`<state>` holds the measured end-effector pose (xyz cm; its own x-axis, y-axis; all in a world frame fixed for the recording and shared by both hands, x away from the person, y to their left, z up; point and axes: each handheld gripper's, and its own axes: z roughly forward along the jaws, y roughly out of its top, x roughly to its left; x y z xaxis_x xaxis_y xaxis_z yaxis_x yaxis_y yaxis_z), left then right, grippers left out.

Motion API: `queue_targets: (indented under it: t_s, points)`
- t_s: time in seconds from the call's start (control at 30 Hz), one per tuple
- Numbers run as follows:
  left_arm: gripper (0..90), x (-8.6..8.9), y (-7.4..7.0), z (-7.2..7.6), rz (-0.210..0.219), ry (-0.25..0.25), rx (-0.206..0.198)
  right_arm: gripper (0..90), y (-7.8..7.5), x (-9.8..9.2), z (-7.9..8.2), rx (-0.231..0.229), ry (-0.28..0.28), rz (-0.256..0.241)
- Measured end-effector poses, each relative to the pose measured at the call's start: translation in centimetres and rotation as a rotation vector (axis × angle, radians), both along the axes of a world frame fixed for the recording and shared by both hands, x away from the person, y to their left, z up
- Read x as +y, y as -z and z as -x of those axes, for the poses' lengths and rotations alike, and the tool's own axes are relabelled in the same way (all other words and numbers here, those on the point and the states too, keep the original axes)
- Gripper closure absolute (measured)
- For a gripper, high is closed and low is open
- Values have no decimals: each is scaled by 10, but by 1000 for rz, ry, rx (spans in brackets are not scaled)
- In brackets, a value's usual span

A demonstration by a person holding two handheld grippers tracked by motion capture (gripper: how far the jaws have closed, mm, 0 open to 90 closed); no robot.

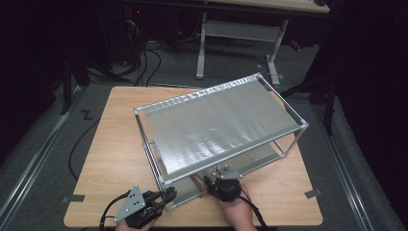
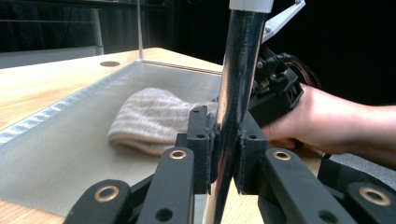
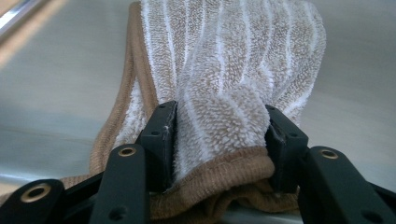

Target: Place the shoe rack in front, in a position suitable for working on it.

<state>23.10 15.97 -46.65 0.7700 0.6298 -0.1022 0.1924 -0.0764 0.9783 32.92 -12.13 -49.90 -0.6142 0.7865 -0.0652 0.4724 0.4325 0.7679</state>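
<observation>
A two-tier metal shelf rack (image 1: pixel 219 122) stands at an angle on the wooden table (image 1: pixel 110 159), its silvery top shelf covering most of the tabletop in the high view. At the near corner of the rack, the left gripper (image 1: pixel 163 198) reaches in from the lower left, and in the left gripper view its jaws are clamped on the rack's upright corner post (image 2: pixel 236 93), one jaw pressed to each side of the shiny tube. The right gripper (image 1: pixel 217 185), held in the person's right hand (image 1: pixel 238 216), reaches under the top shelf toward the lower shelf (image 2: pixel 60 154) just to the right of that post. In the right gripper view its jaws are closed around a bunched fold of a tan and white striped terry towel (image 3: pixel 224 88), pinching the cloth just above its brown hemmed edge, with the fluffy pile bulging between the two pads. The towel (image 2: pixel 154 119) lies on the lower shelf's grey metal surface, close to the near corner, as a low rounded heap in the left gripper view, with the right gripper (image 2: pixel 275 91) and the hand (image 2: pixel 327 123) holding it just behind the post.
</observation>
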Motion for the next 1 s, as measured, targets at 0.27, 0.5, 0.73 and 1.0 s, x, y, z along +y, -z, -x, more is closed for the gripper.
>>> queue_targets:
  t_s: [0.27, 0.5, 0.73, 1.0]
  points:
    - [791, -1, 0, 0, 2, 0, 1, 519, 0, -43, -20, -10, 105, 9]
    - [791, -1, 0, 0, -1, -3, -1, 519, -1, -77, -36, -19, 163, 17]
    - [790, 0, 0, 0, 2, -1, 0, 518, -1, -104, -47, -42, 226, 36]
    - [790, 0, 0, 0, 4, -6, 4, 511, -2, -142, -60, -61, 312, 43]
